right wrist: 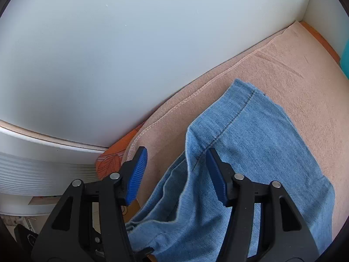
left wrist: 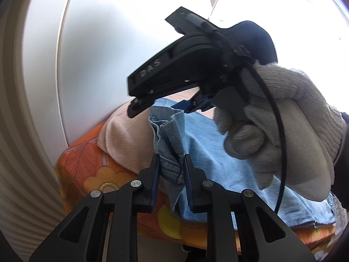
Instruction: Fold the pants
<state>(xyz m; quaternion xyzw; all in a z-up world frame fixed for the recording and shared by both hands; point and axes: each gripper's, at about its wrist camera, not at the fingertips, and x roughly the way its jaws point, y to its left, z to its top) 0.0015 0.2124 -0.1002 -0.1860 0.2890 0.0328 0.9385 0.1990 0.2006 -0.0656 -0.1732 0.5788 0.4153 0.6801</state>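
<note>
A wide white wall panel (right wrist: 109, 54) fills the background, with a ribbed white radiator (left wrist: 19, 152) low to one side. Below it lies an orange flowered sheet (left wrist: 87, 168), topped by a peach blanket (right wrist: 294, 65) whose stitched edge runs beside the wall. On the blanket rest the light blue pants (right wrist: 250, 142), one hemmed leg end lying flat, the rest rumpled toward the near edge. The right gripper (right wrist: 176, 172), held by a hand in a grey knit glove (left wrist: 283, 131), hangs over the leg with its blue fingers (right wrist: 136, 174) spread wide; cloth lies between them but they press on nothing. The left gripper (left wrist: 171, 170) pinches a bunched fold of the pants, its fingers nearly together on the wad of fabric, lifted off the bed. What could go wrong, judging from here: the pinch holds a crumpled knot rather than a clean edge, so pulling may drag the leg askew or let layers slip out; the right gripper, closing where it is, may catch only the top layer. The wall stands close behind, leaving little room to lay the fold out, and the black cable (left wrist: 274, 131) trailing from the right gripper could snag.
</note>
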